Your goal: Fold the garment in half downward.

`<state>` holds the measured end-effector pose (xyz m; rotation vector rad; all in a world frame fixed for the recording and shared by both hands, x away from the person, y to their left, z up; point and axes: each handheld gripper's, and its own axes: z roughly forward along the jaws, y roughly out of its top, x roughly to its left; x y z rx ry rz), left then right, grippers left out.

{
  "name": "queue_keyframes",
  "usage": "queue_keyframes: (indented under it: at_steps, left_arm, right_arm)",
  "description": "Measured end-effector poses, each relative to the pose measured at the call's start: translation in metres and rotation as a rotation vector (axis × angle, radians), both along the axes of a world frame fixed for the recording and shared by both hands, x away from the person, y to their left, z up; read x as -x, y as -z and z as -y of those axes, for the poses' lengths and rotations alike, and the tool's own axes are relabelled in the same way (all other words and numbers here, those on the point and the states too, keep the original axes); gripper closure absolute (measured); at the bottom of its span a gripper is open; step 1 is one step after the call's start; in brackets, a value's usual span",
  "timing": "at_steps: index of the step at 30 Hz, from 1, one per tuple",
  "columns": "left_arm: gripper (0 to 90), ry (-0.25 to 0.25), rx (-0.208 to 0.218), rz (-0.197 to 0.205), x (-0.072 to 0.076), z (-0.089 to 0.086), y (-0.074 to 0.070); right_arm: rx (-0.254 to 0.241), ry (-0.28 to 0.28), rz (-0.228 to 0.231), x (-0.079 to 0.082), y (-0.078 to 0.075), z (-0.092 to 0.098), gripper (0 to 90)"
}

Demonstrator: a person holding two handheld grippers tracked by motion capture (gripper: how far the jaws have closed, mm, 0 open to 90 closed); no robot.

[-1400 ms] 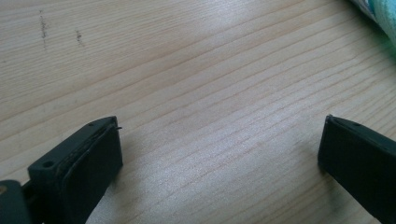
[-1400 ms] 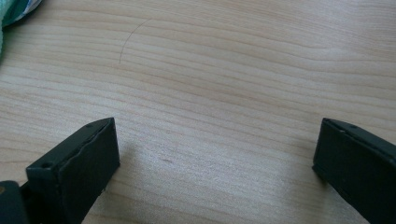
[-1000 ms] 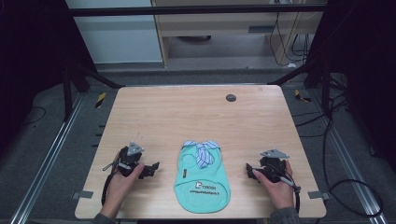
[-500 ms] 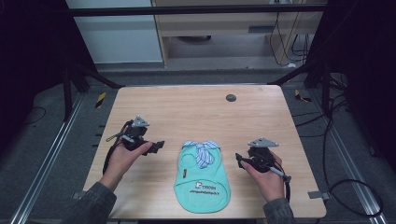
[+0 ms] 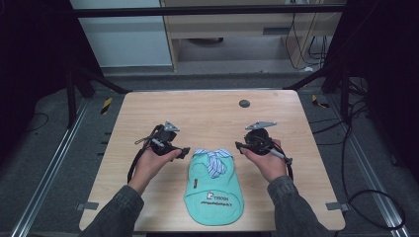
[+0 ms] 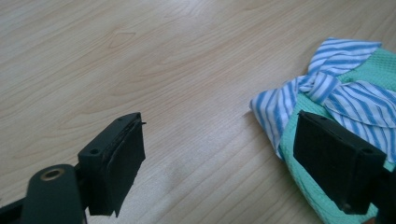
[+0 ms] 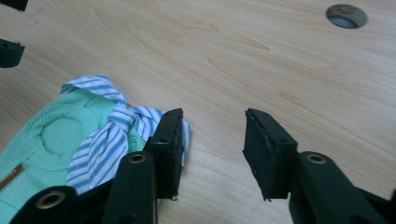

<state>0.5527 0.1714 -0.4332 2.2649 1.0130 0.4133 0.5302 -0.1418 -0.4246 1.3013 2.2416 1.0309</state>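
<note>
The green bib (image 5: 215,190) between the two tongs has white print low on its front: a small white square sign with a word beside it, and a thin line of letters under that. The letters are too small to read.

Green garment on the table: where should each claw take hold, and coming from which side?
Take the green garment at its two top corners, where the striped collar ends stick out. Each claw, left claw and right claw, comes from its own side, low. The cloth lies flat, so those loose edges look easiest to pinch.
</note>
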Motion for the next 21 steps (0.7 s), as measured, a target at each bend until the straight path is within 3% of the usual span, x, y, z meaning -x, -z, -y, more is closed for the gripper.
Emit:
queue_keyframes:
  at_steps: [2, 6, 8, 9, 10, 15, 19, 21]
  left_arm:
    - [22.0, 0.010, -0.002, -0.029, -0.003, 0.000, -0.001]
    - [26.7, 0.009, -0.013, -0.022, -0.006, 0.001, -0.006]
    - [31.3, 0.011, -0.005, -0.024, -0.007, 0.003, -0.008]
    - [31.3, 0.017, 0.000, -0.034, -0.009, 0.003, -0.008]
    - [35.3, 0.026, 0.004, -0.053, -0.012, 0.005, -0.009]
    - [39.8, 0.040, 0.018, -0.069, -0.017, 0.009, -0.010]
    - [45.8, 0.064, 0.015, -0.093, -0.022, 0.016, -0.006]
    - [51.1, 0.075, 0.011, -0.110, -0.026, 0.022, 0.000]
  right_arm:
    - [0.020, -0.032, -0.002, -0.004, -0.001, -0.006, 62.9]
    - [0.035, -0.066, -0.013, -0.011, -0.001, -0.014, 69.5]
    - [0.044, -0.094, -0.043, -0.018, 0.001, -0.020, 73.7]
    - [0.044, -0.094, -0.043, -0.018, 0.001, -0.020, 73.7]
    - [0.035, -0.101, -0.070, -0.023, 0.005, -0.024, 77.0]
    - [0.045, -0.117, -0.099, -0.028, 0.012, -0.029, 79.7]
    - [0.057, -0.126, -0.107, -0.032, 0.017, -0.032, 81.3]
    - [0.072, -0.126, -0.134, -0.034, 0.022, -0.034, 81.8]
